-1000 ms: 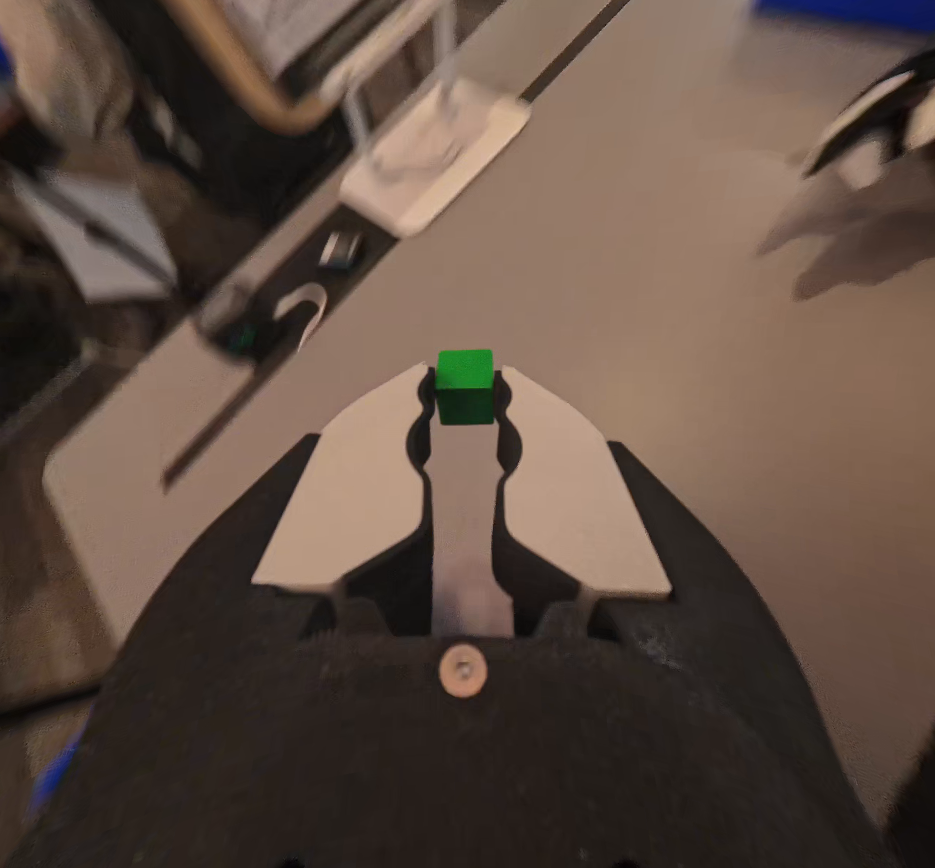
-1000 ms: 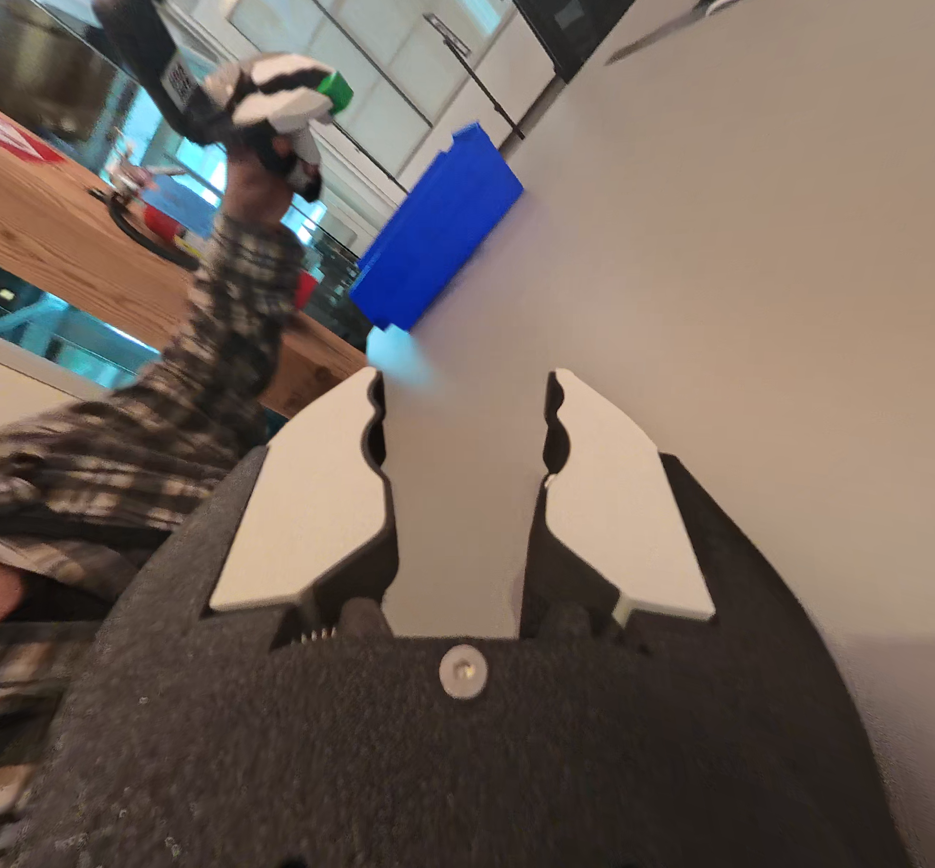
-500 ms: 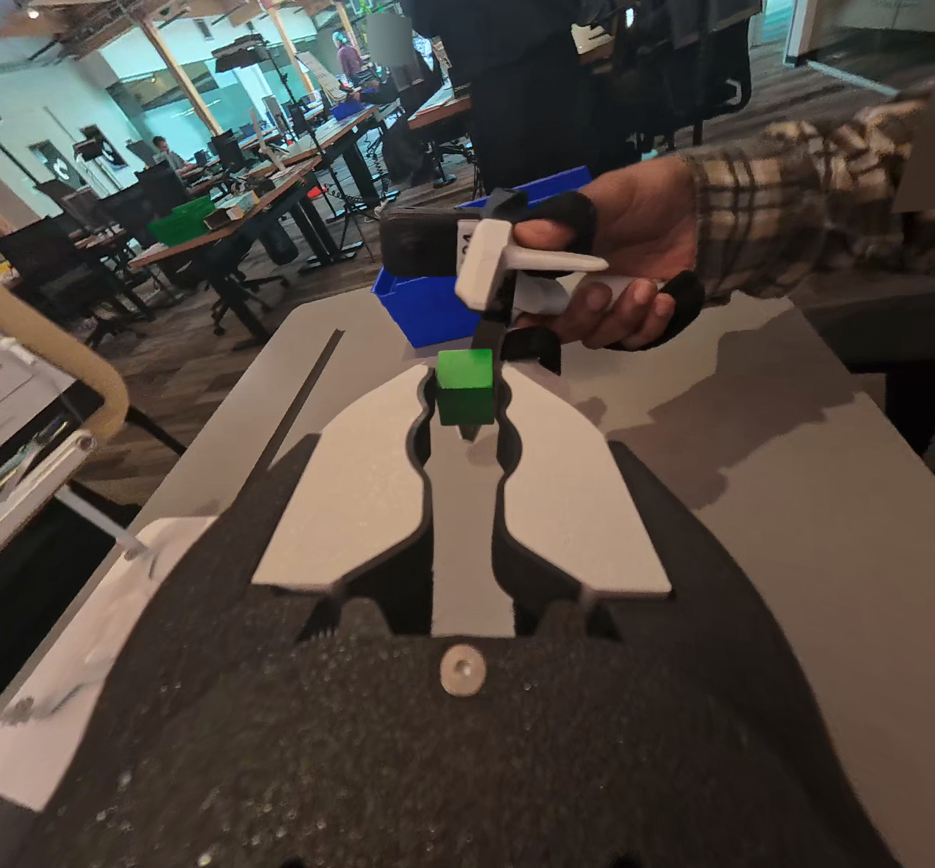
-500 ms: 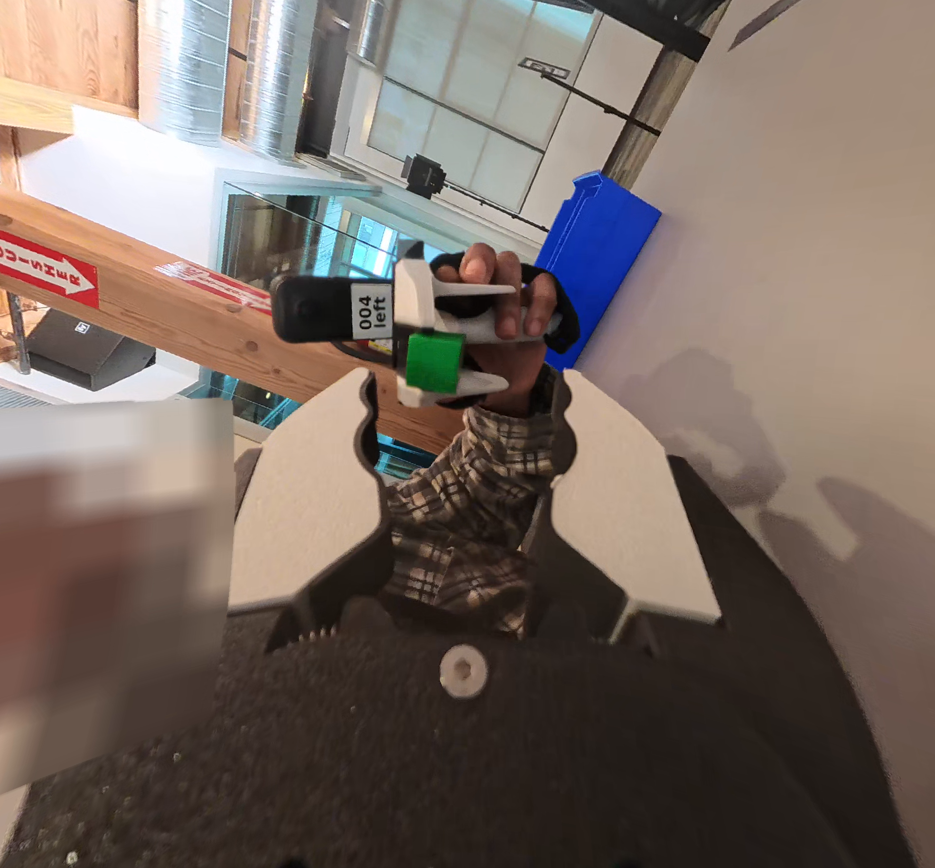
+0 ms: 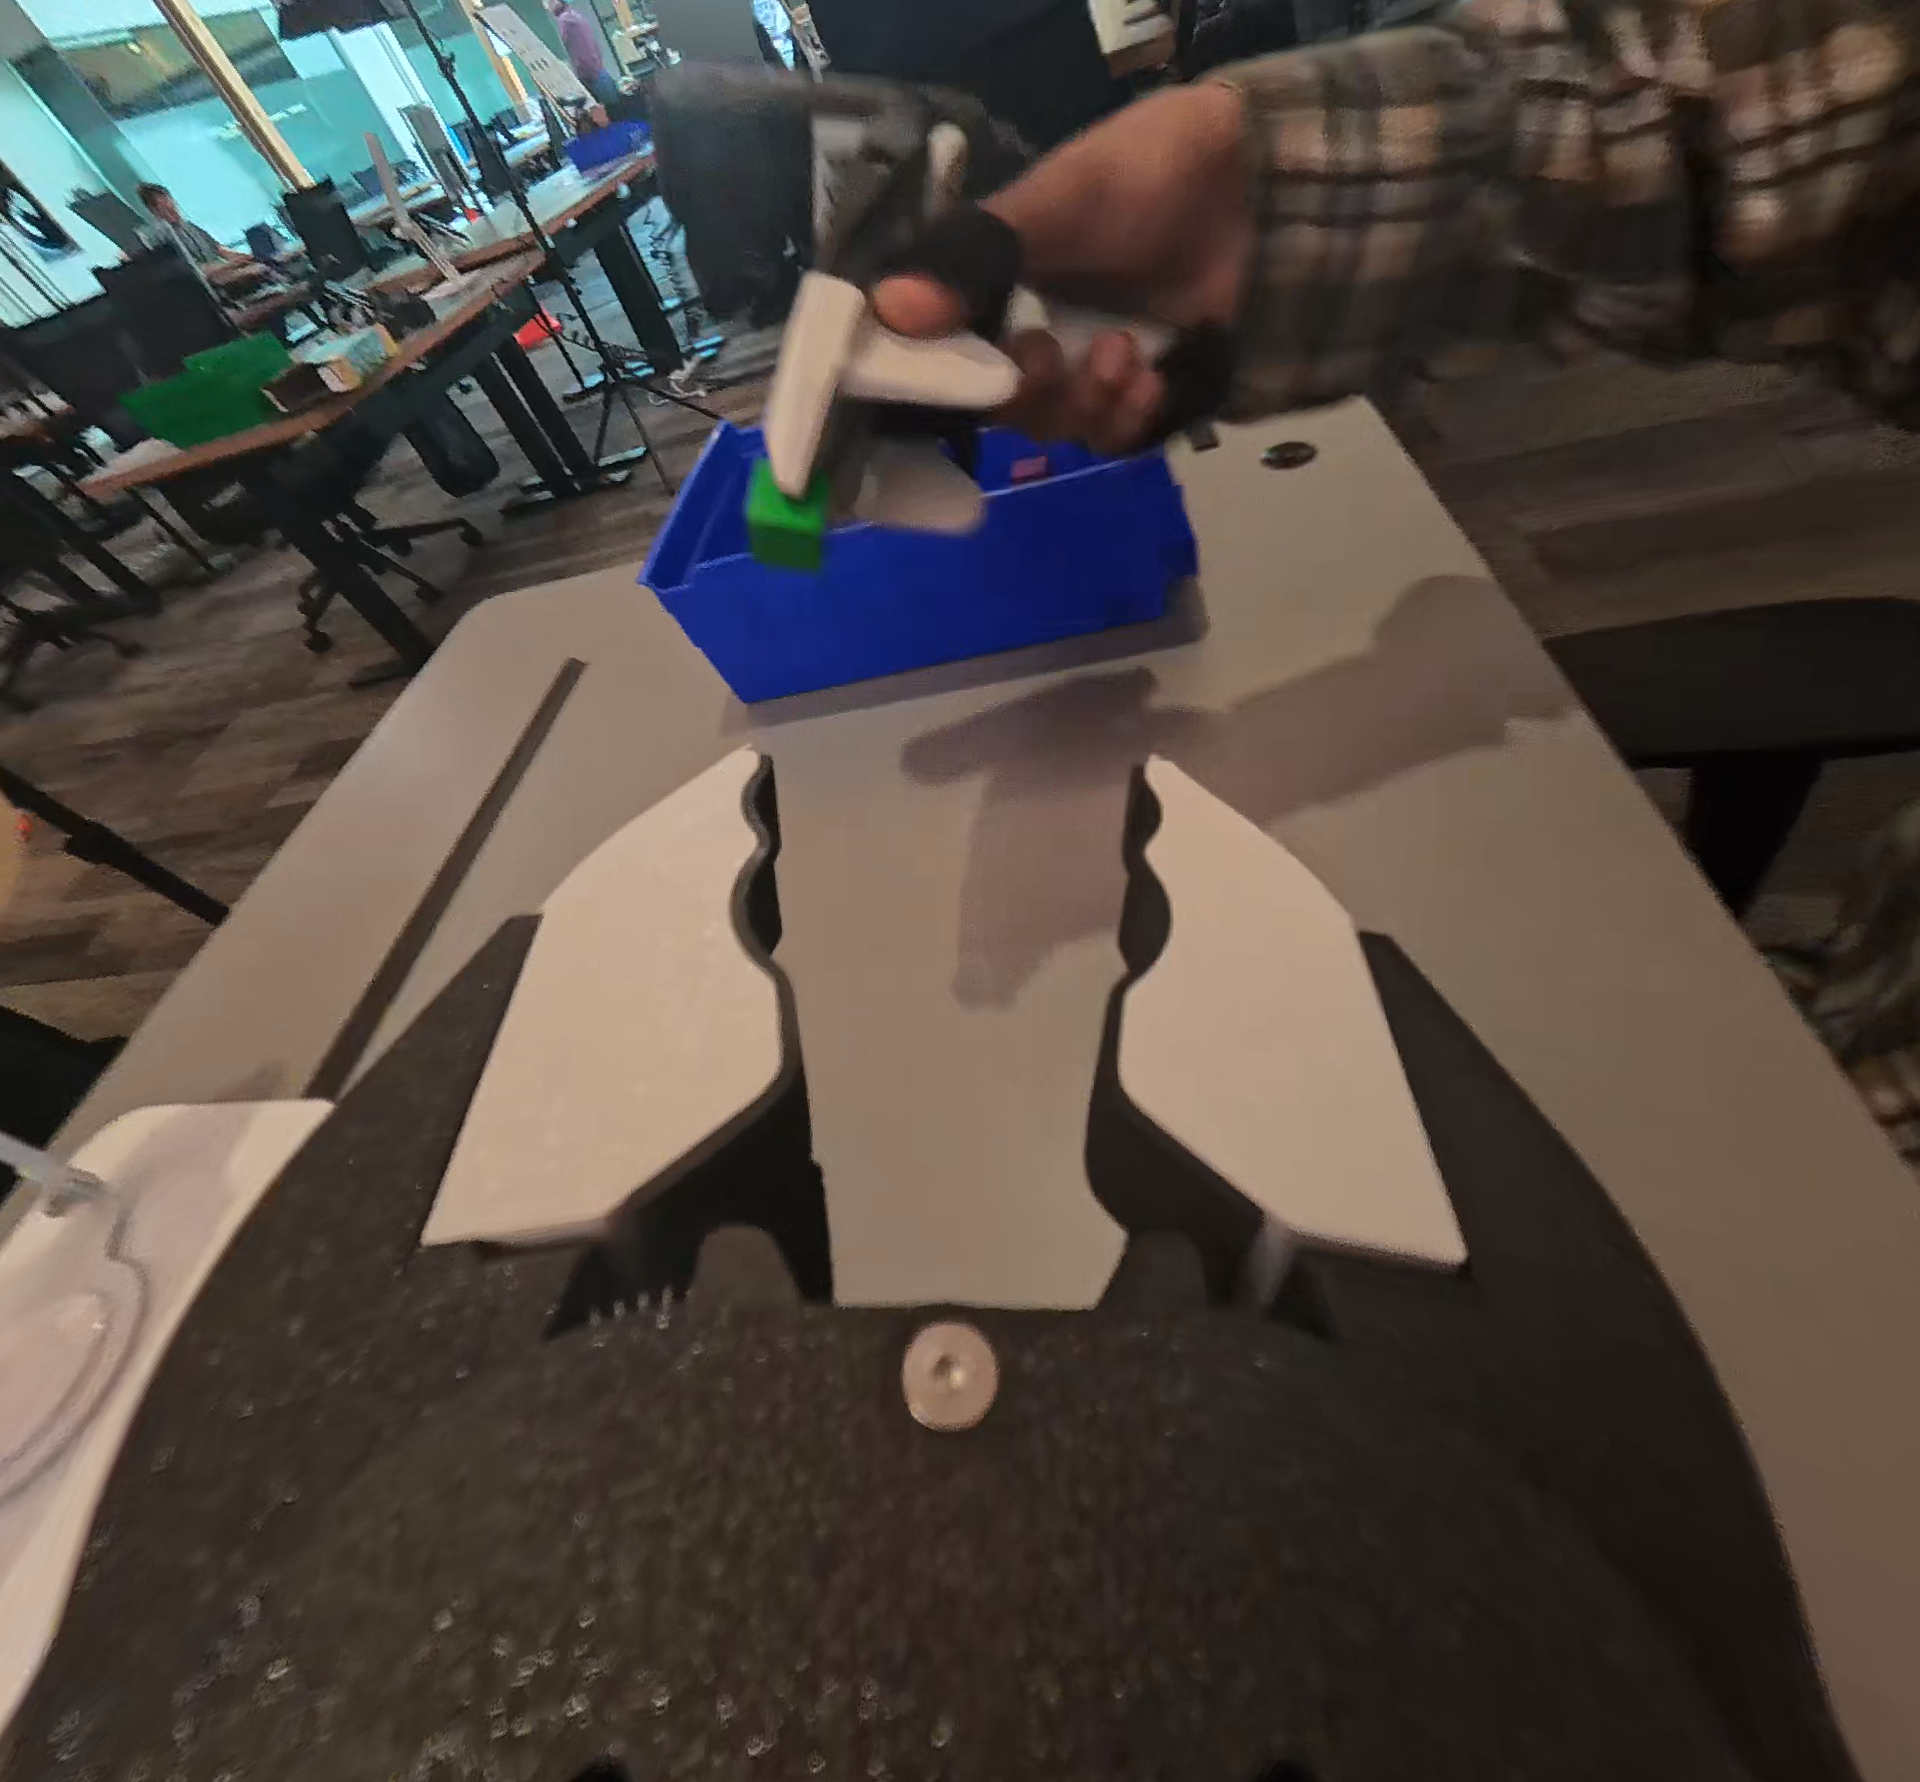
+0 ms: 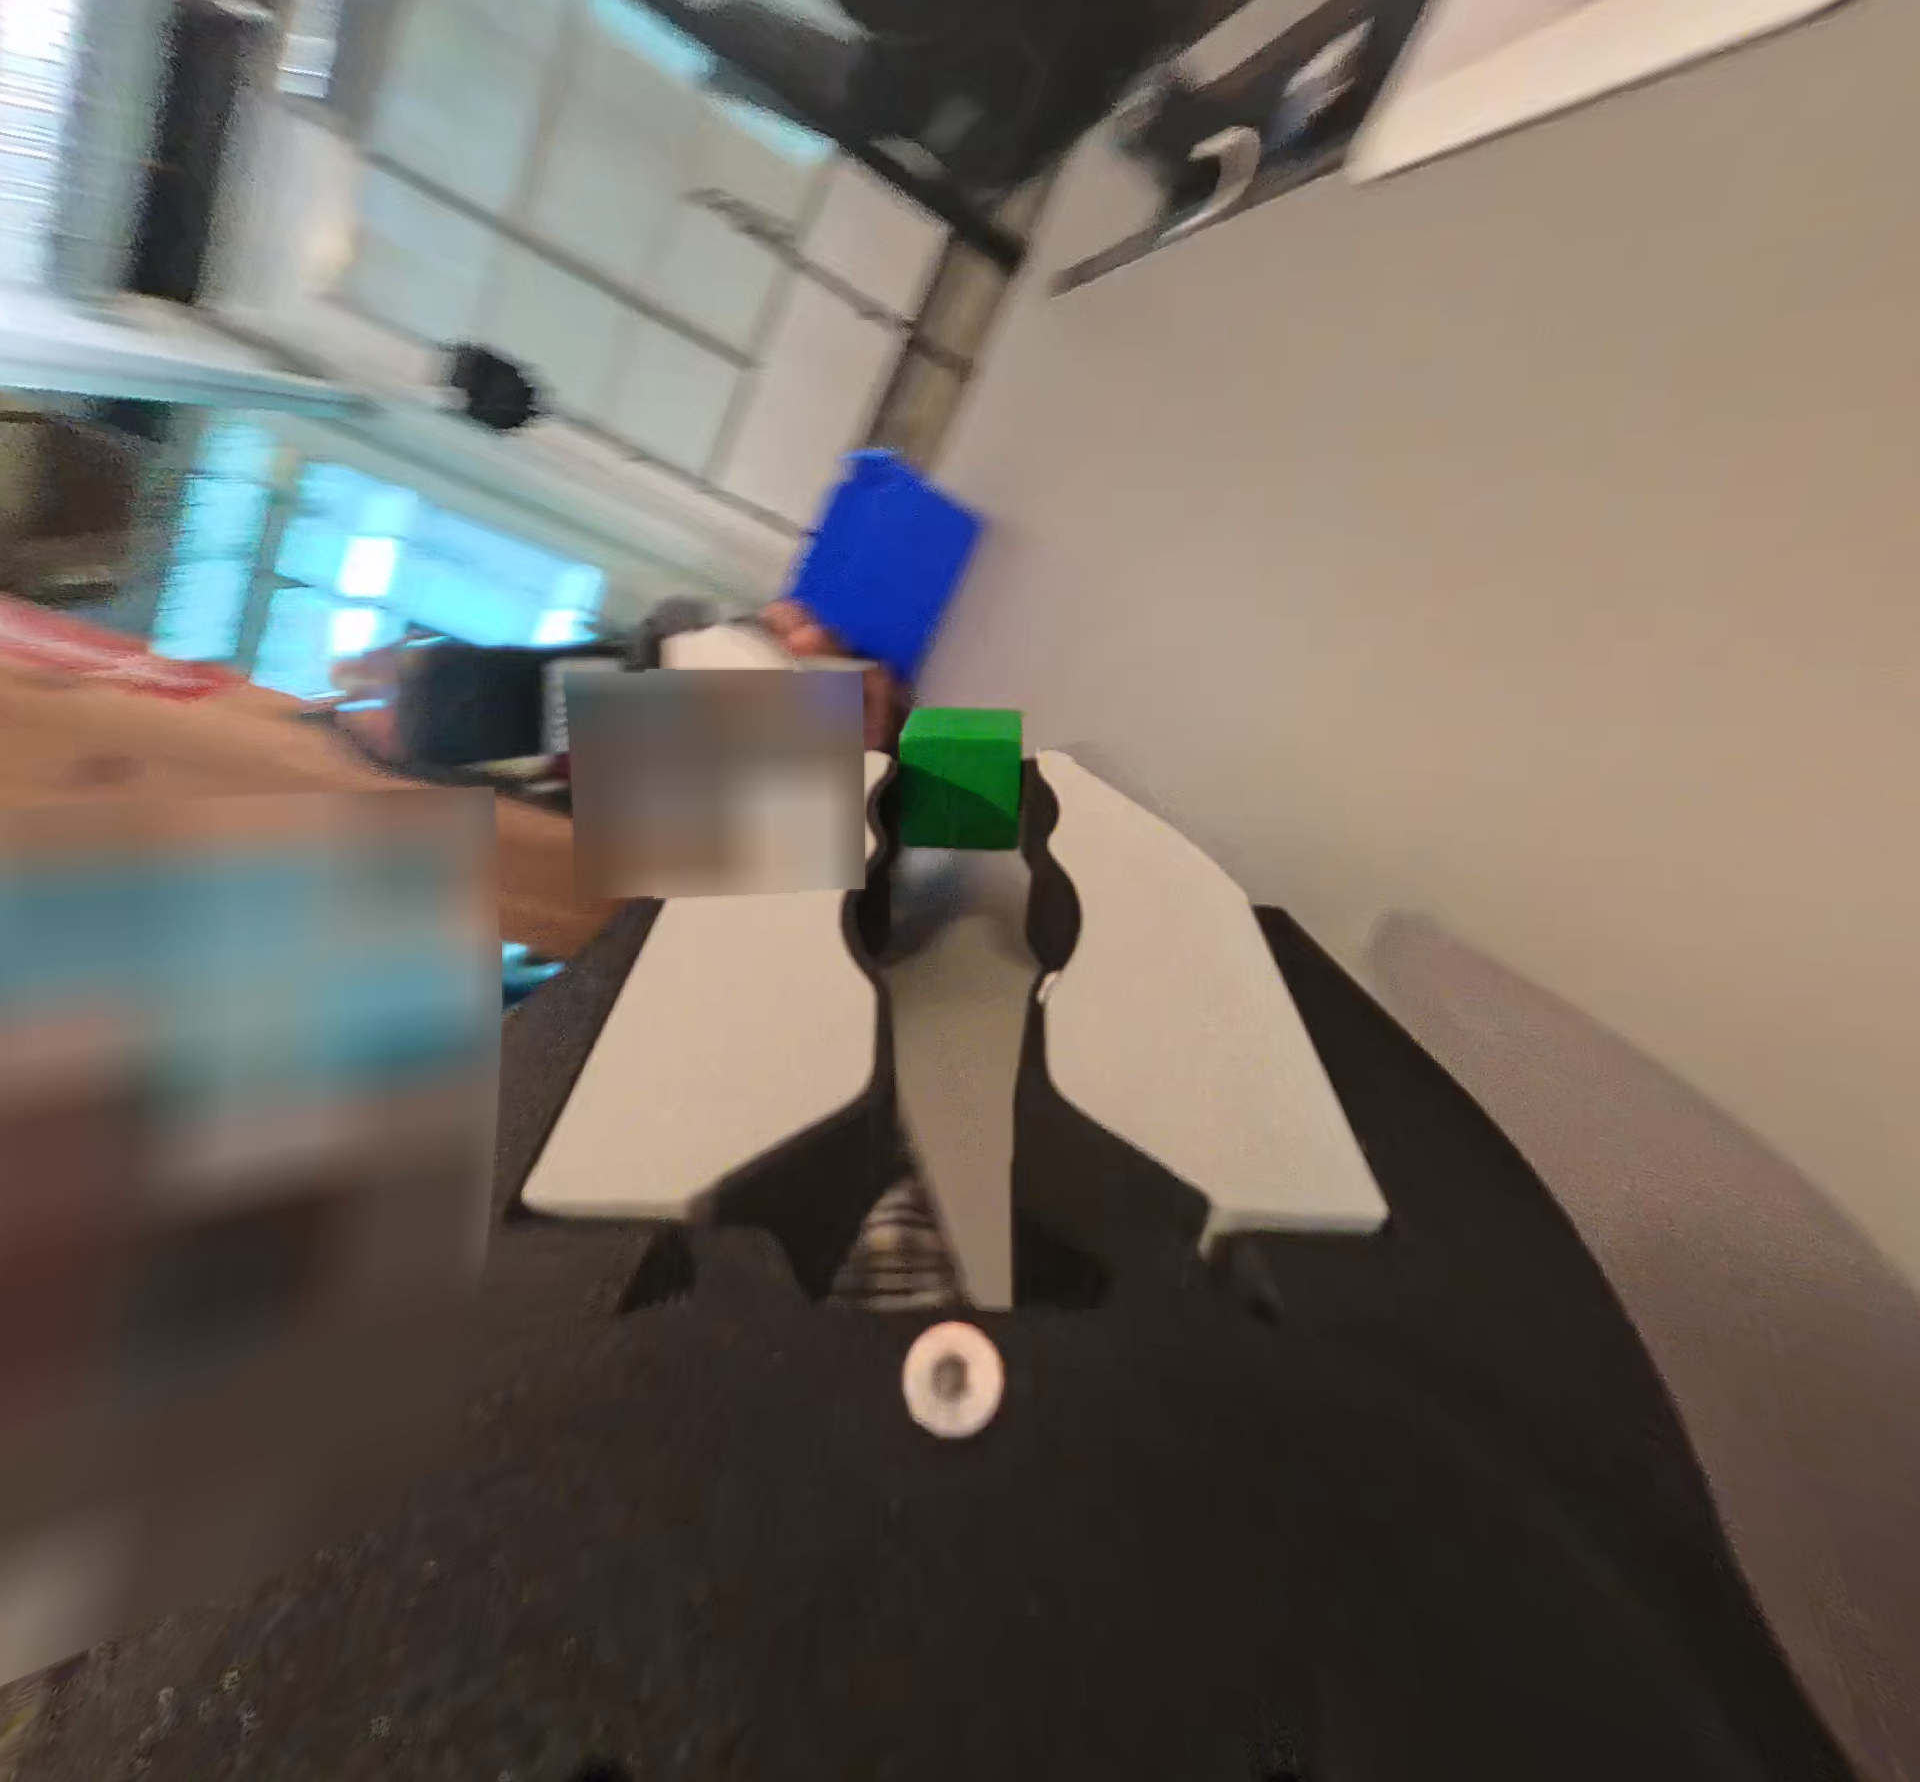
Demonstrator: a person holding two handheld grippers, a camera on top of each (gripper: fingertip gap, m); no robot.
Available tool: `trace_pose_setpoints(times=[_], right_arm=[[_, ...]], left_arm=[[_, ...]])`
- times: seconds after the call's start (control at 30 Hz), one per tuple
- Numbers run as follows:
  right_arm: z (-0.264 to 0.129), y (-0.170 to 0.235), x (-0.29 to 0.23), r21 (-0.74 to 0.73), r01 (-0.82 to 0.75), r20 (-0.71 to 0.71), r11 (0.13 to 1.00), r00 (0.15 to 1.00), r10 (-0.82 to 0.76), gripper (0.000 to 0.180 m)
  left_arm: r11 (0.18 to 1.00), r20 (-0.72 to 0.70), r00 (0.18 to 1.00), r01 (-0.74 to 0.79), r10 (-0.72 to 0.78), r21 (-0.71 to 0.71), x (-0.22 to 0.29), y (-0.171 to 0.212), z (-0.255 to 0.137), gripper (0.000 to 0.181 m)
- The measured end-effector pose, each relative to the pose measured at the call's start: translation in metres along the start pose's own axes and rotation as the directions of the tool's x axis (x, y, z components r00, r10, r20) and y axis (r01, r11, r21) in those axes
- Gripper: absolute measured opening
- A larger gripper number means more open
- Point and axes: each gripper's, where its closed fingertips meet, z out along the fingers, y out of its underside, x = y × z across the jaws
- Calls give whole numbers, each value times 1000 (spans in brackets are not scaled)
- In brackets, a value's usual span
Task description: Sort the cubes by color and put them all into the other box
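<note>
green cube [image 6: 961, 778] sits pinched between the tips of the right gripper [image 6: 961, 802], which is closed on it. in the left wrist view this gripper hangs over the left end of the blue box [image 5: 935, 594], with the cube [image 5: 787, 527] at the box rim. left gripper [image 5: 951, 802] is spread wide and holds nothing, above the grey table [image 5: 1351, 797]. a hand [image 5: 1132, 215] in a plaid sleeve [image 5: 1558, 174] holds the right gripper.
</note>
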Motion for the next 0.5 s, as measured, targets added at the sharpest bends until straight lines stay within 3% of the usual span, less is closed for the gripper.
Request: trace_pose_setpoints(times=[0.1, 0.2, 0.33, 0.5], right_arm=[[-75, -42, 57, -4, 111, -398, 994, 912, -103, 21], [-154, -71, 119, -74, 131, -726, 989, 673, -143, 21], [-209, -67, 189, -177, -4, -885, 984, 438, -158, 22], [-229, -43, 251, -248, -156, -941, 956, 272, -200, 22]], left_arm=[[999, -15, 999, 39, -39, -8, 17, 13, -20, 64], [998, 18, 999, 49, -48, -38, 29, 37, -35, 61], [996, 68, 998, 18, -12, -88, 36, 69, -39, 55], [997, 66, 997, 48, -44, -62, 40, 79, -38, 52]])
